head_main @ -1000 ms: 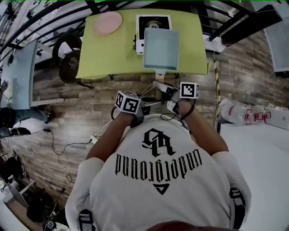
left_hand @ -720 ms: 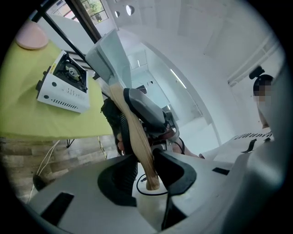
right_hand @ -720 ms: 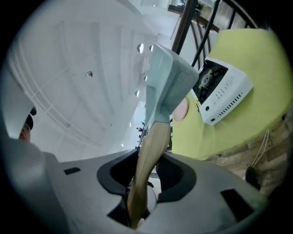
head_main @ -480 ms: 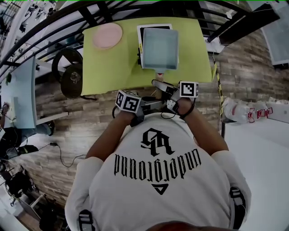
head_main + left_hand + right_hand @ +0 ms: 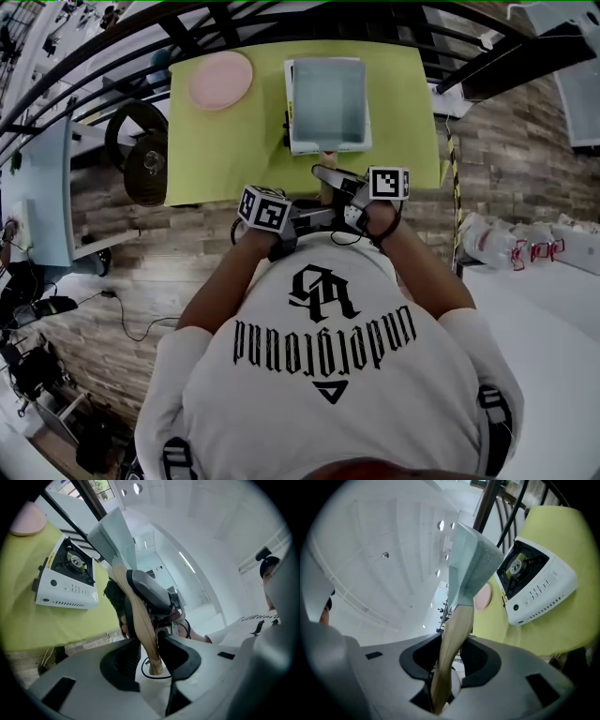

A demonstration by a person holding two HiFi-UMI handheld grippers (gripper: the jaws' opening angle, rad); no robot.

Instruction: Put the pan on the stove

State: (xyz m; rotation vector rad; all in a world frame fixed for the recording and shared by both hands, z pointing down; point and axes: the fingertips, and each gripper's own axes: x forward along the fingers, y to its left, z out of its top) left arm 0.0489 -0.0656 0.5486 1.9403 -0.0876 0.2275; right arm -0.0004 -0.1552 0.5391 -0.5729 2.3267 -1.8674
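Pale blue-grey square pan [image 5: 326,101] hangs just above the white portable gas stove [image 5: 68,576] on the yellow-green worktop [image 5: 225,131], left hand-held gripper [image 5: 149,641] and right hand-held gripper [image 5: 452,649] both clamped on its wooden handle [image 5: 140,620], so by my reckoning only setting it down is left.

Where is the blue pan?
Head view, top centre: the pale blue square pan is above the white stove on the green table, right of the round pink plate.

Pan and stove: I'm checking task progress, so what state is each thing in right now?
Pan: held aloft over the stove, not set down.
Stove: on the green table, burner bare.
Pink plate: empty, flat on the table.
Left gripper: shut on the pan's wooden handle.
Right gripper: shut on the same handle.
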